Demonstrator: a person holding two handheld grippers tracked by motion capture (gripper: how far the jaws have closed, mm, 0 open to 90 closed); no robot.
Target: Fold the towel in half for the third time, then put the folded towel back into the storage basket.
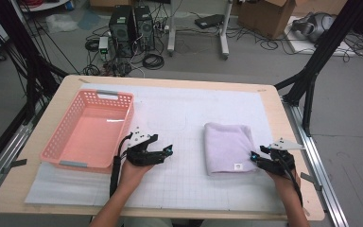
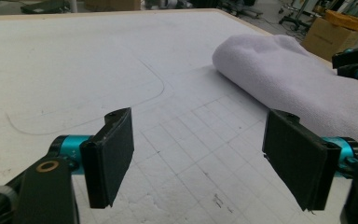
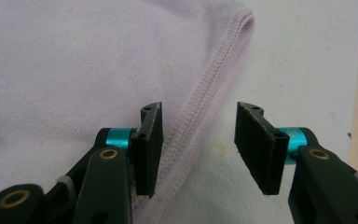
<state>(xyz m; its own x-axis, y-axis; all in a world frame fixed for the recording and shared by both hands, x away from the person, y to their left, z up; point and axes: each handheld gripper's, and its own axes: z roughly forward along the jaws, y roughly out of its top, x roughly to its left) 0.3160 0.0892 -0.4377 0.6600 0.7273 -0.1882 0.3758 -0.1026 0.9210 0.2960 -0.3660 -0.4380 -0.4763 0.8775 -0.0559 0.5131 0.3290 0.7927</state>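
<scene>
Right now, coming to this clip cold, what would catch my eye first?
Probably the pink basket, sitting empty on the left of the table, then the folded lilac towel lying right of centre. The right gripper is at the towel's near right edge, its open jaws straddling the stitched hem, while the left gripper hovers open over bare mat between basket and towel.
</scene>
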